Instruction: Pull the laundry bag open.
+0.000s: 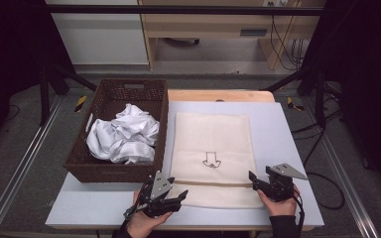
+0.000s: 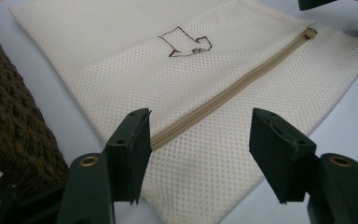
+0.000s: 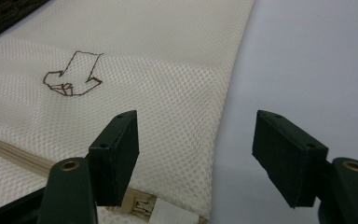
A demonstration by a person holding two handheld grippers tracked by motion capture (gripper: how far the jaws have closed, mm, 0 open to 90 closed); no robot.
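Note:
A cream mesh laundry bag (image 1: 212, 148) lies flat on the pale table mat (image 1: 283, 129), with a brown arrow drawing (image 1: 211, 161) near its middle and a tan zipper (image 2: 233, 86) across its near end. My left gripper (image 1: 178, 194) hovers at the bag's near left corner, open, its jaws standing either side of the zipper line (image 2: 199, 135) without touching the mesh. My right gripper (image 1: 254, 179) is at the near right corner, also open (image 3: 196, 140), with the bag's right edge below the gap. The zipper pull (image 3: 140, 205) sits just under its left jaw.
A dark wicker basket (image 1: 129, 89) stands left of the bag and holds crumpled white cloth (image 1: 124, 136); its woven wall (image 2: 9, 116) is close to my left gripper. Bare mat lies right of the bag. Floor, cables and furniture lie beyond the table.

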